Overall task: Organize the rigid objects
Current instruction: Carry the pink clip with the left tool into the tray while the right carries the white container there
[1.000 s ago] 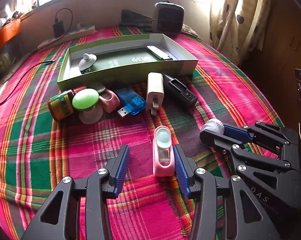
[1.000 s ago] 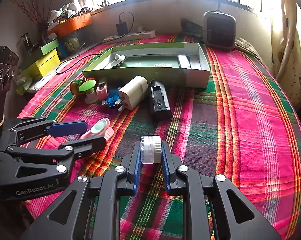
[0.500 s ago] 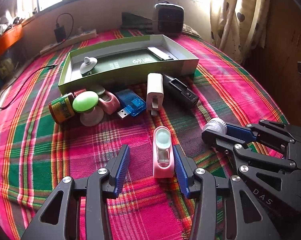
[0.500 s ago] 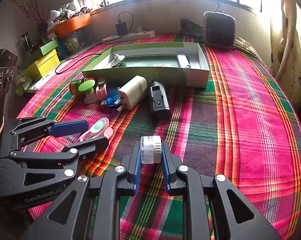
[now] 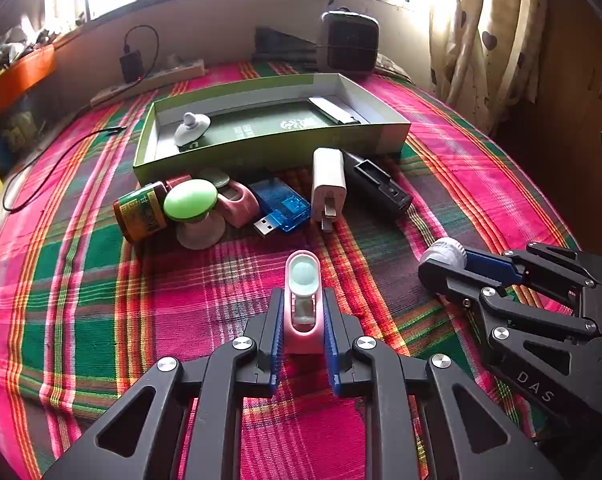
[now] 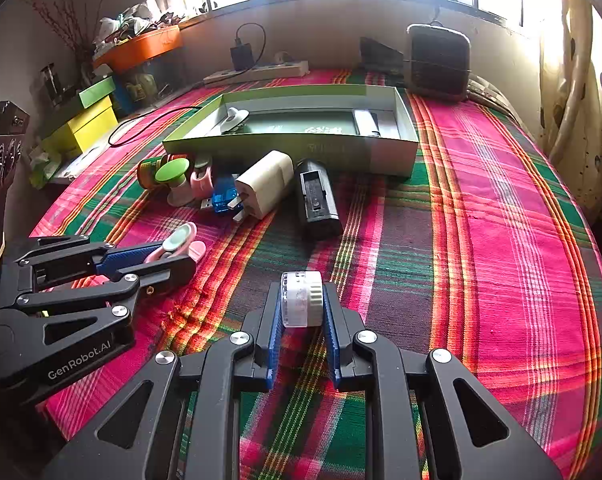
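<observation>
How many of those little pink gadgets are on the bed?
2. One pink gadget is pinched in the left gripper. The other pink gadget lies in the pile before the green box, beside the green knob. More could be hidden in that pile.

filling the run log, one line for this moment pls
left gripper: shut on pink clip | right gripper: shut on white cap | green box: ahead

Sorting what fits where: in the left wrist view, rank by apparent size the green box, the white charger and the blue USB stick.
1. green box, clearly largest.
2. white charger.
3. blue USB stick, close to the charger in size, so that order is unsure.
</observation>
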